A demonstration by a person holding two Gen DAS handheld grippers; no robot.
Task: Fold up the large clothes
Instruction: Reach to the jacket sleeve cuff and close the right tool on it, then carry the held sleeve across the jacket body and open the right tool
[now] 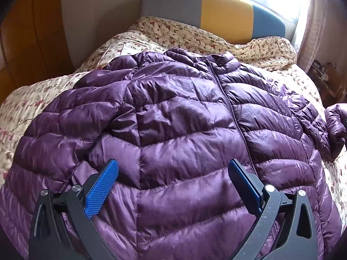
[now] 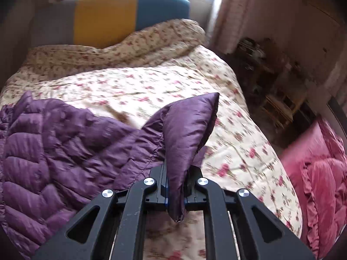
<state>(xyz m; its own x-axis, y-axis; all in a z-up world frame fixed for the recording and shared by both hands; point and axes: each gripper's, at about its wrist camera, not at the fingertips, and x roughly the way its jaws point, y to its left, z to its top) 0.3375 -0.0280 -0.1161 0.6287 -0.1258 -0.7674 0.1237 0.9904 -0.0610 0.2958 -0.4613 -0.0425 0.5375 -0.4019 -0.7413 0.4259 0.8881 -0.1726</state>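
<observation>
**Right gripper clamps the sleeve, left hangs wide over the jacket**

We've got the purple jacket spread front-up across the floral quilt, zip closed, collar toward the headboard. Our left gripper hovers over the lower front panel, jaws far apart, blue pads bare and nothing between them.

Over on the right, our right gripper is clamped tight on the sleeve. The cuff end sticks up past the fingers in a shiny fold, and a tail of fabric hangs down behind the jaws. The sleeve is lifted clear of the quilt here, running back toward the jacket body at the left of this view. Beyond the bed edge, something pink and ruffled lies lower down, and the room there is blurred.
</observation>
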